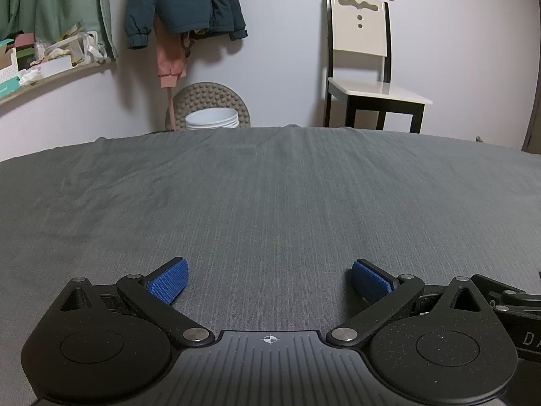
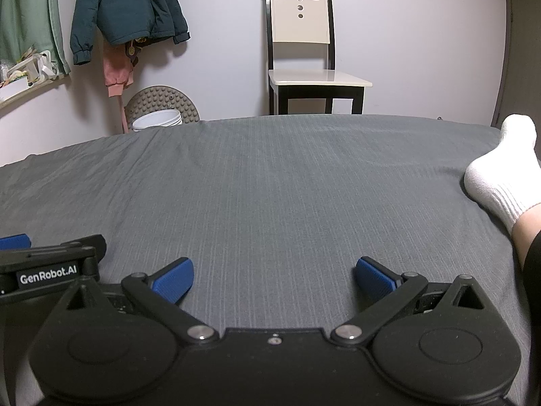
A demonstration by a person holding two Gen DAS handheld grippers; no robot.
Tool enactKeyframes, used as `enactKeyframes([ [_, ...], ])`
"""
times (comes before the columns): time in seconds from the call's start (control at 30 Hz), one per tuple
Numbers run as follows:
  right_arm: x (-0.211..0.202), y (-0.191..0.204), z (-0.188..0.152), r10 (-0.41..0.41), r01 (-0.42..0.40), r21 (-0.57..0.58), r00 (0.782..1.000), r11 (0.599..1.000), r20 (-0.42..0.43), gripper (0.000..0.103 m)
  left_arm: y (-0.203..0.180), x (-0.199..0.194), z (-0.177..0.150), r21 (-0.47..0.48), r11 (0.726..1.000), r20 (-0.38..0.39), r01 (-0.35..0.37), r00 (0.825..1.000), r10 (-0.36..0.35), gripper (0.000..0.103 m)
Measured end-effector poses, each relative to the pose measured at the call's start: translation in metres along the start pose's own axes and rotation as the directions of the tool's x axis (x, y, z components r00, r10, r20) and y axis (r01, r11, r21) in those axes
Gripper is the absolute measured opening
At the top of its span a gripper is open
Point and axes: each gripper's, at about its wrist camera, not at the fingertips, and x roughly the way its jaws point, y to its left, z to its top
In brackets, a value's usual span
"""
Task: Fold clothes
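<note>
1. The left gripper (image 1: 268,280) and the right gripper (image 2: 274,279) are held low and side by side over a grey bedsheet (image 1: 270,203), each with its blue-padded fingers (image 1: 169,280) spread wide and nothing grasped between them.
2. No garment for folding is seen on the sheet in either view; nothing lies between or ahead of the fingers, so where the clothes are cannot be told.
3. The task is judged to be either not begun or finished, with no folded pile shown.
4. A foot in a white sock (image 2: 497,176) is rested on the sheet, well to the right of the right gripper.
5. Beyond the bed, a cream chair (image 1: 365,61), a white bucket (image 1: 212,119) and a teal jacket (image 1: 182,3) hung on the wall are seen.
</note>
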Motion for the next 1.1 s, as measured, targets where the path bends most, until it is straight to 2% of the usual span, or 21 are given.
enactKeyframes([
  [1.1, -0.0006, -0.0002, -0.0002, -0.003, 0.003, 0.005, 1.000, 1.000, -0.004, 0.103, 0.0021, 0.0017, -0.0008, 0.001, 1.000, 0.000, -0.003, 1.000, 0.003, 0.103],
])
